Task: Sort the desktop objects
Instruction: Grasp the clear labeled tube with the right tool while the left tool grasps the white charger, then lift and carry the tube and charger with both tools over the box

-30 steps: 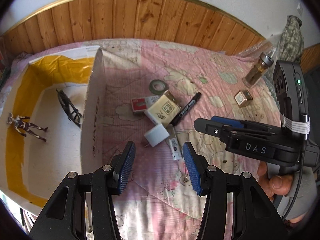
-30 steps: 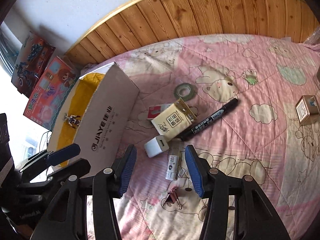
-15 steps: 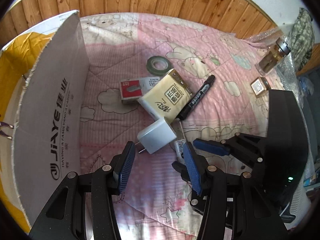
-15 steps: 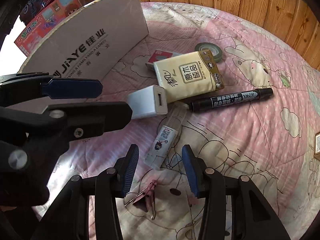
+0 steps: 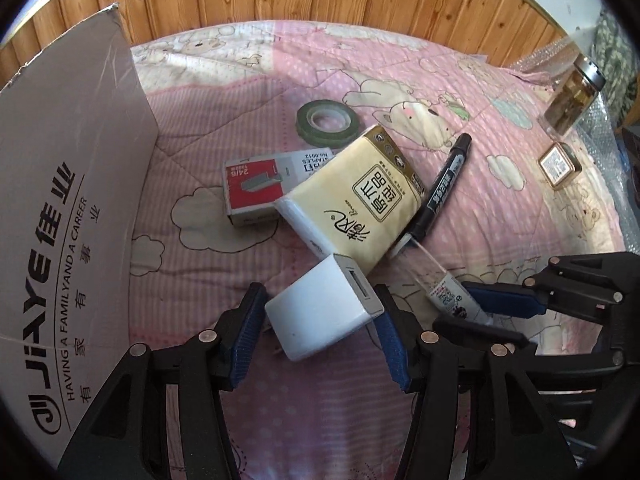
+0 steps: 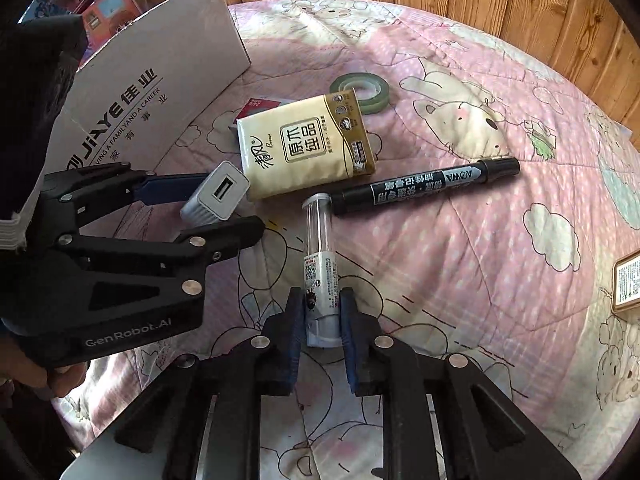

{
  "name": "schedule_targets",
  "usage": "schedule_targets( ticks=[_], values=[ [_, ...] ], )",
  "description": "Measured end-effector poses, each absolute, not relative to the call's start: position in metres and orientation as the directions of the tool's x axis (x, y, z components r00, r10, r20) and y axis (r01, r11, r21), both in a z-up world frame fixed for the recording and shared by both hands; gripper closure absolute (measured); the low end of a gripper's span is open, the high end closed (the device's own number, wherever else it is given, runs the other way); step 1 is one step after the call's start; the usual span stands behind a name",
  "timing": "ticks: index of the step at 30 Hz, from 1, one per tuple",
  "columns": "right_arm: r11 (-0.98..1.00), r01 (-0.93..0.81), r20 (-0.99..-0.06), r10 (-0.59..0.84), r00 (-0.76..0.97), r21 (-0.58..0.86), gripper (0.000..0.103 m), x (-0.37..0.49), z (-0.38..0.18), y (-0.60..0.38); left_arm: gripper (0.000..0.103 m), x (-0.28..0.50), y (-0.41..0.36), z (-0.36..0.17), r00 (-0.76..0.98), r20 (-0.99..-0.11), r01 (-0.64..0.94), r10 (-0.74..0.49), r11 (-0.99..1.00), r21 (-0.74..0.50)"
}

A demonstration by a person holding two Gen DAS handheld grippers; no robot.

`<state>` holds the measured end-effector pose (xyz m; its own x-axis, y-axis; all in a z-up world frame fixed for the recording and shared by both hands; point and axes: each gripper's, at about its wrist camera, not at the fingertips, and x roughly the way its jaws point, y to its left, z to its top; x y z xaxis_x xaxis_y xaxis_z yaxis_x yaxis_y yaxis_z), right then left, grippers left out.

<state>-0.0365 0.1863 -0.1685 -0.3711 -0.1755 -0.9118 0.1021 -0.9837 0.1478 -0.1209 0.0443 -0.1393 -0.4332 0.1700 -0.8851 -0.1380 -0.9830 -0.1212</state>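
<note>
A white USB charger (image 5: 324,312) lies on the pink quilt, leaning on a tissue pack (image 5: 352,196). My left gripper (image 5: 316,320) straddles the charger; its jaws are opening and the blue pads stand at its two sides. In the right wrist view the left gripper (image 6: 228,210) is around the charger (image 6: 216,196). A small white tube with a clear cap (image 6: 320,272) lies below a black marker (image 6: 428,186). My right gripper (image 6: 322,320) is closing on the tube's lower end, pads against it. In the left wrist view the right gripper (image 5: 480,316) sits at that tube (image 5: 446,296).
A tall cardboard box (image 5: 60,200) stands at the left. A staples box (image 5: 260,184) and a green tape roll (image 5: 326,120) lie behind the tissue pack. A glass jar (image 5: 572,96) and a small gold box (image 5: 558,164) are at the far right. Wood panelling backs the quilt.
Both grippers have sunk toward the quilt. The left one has come around the charger. The right one has rolled and narrowed its jaws onto the tube.
</note>
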Motion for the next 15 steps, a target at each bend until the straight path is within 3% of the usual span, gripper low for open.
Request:
schedule_targets(
  ticks=[3,4,5,15],
  values=[
    [-0.980,0.106,-0.897,-0.196,-0.395,0.167,0.075,-0.035,-0.171,0.189,0.049,-0.122,0.043,-0.140,-0.452,-0.873,-0.142,0.182,-0.981,-0.131],
    [-0.980,0.102,-0.898,-0.200,-0.391,0.173,0.076,-0.035,-0.172,0.191,0.049,-0.121,0.043,-0.140,-0.453,-0.873,-0.144,0.181,-0.981,-0.129],
    [-0.979,0.095,-0.901,-0.202,-0.385,0.179,0.085,-0.035,-0.171,0.193,0.049,-0.121,0.043,-0.139,-0.452,-0.873,-0.143,0.182,-0.981,-0.130],
    [-0.977,0.089,-0.898,-0.211,-0.387,0.192,0.091,-0.041,-0.146,0.180,0.050,-0.113,0.046,-0.117,-0.471,-0.864,-0.145,0.176,-0.982,-0.121]
  ],
)
